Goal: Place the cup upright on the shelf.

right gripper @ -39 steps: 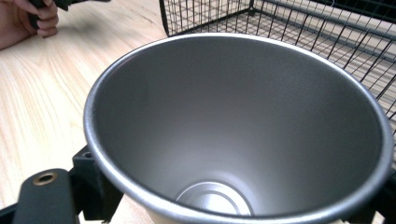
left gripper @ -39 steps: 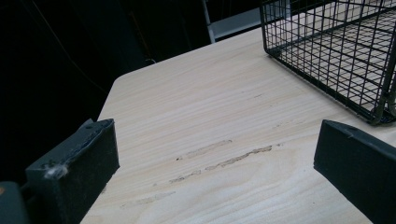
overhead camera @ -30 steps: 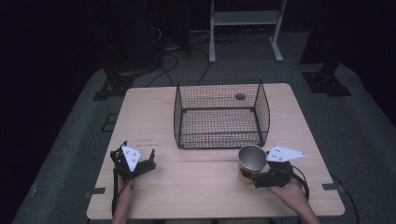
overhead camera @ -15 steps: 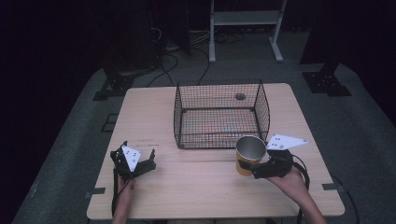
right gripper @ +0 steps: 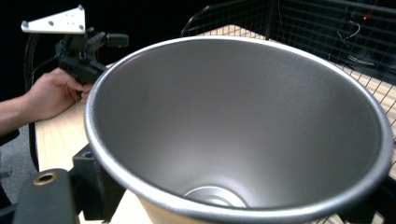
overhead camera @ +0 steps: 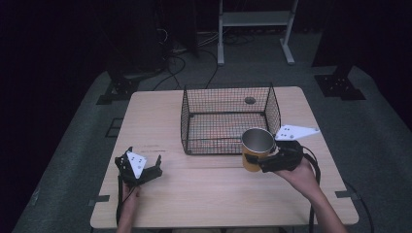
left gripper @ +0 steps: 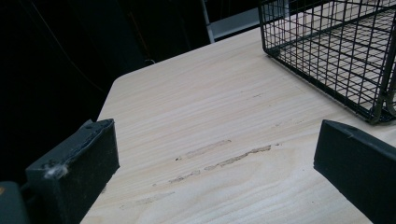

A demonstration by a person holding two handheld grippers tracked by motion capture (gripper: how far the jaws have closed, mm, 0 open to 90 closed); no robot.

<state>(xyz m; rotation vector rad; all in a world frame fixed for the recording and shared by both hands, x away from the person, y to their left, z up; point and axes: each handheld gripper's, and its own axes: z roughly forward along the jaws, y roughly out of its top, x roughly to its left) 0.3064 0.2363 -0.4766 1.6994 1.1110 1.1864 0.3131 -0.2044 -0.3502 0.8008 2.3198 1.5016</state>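
A metal cup (overhead camera: 257, 145) with a yellow outside hangs above the table (overhead camera: 160, 116), just in front of the front right corner of the black wire basket (overhead camera: 184, 119). My right gripper (overhead camera: 253, 162) is shut on the cup's lower wall, reaching in from the right. In the right gripper view the cup's (right gripper: 233, 116) bare steel inside is seen from above, with my jaws on either side of it. My left gripper (overhead camera: 141, 168) rests on the table at the front left, open, with bare wood (left gripper: 210, 107) between its jaws and the basket (left gripper: 327, 51) ahead of it to the right.
A small round hole (overhead camera: 249, 100) sits in the tabletop behind the basket. Beyond the table stand a white frame (overhead camera: 255, 19) and dark stands, with cables on the floor. The person's left hand (right gripper: 51, 95) holds the left gripper (right gripper: 79, 46).
My right gripper has lifted the cup off the table and carried it up and a little towards the basket. The left gripper has stayed where it was.
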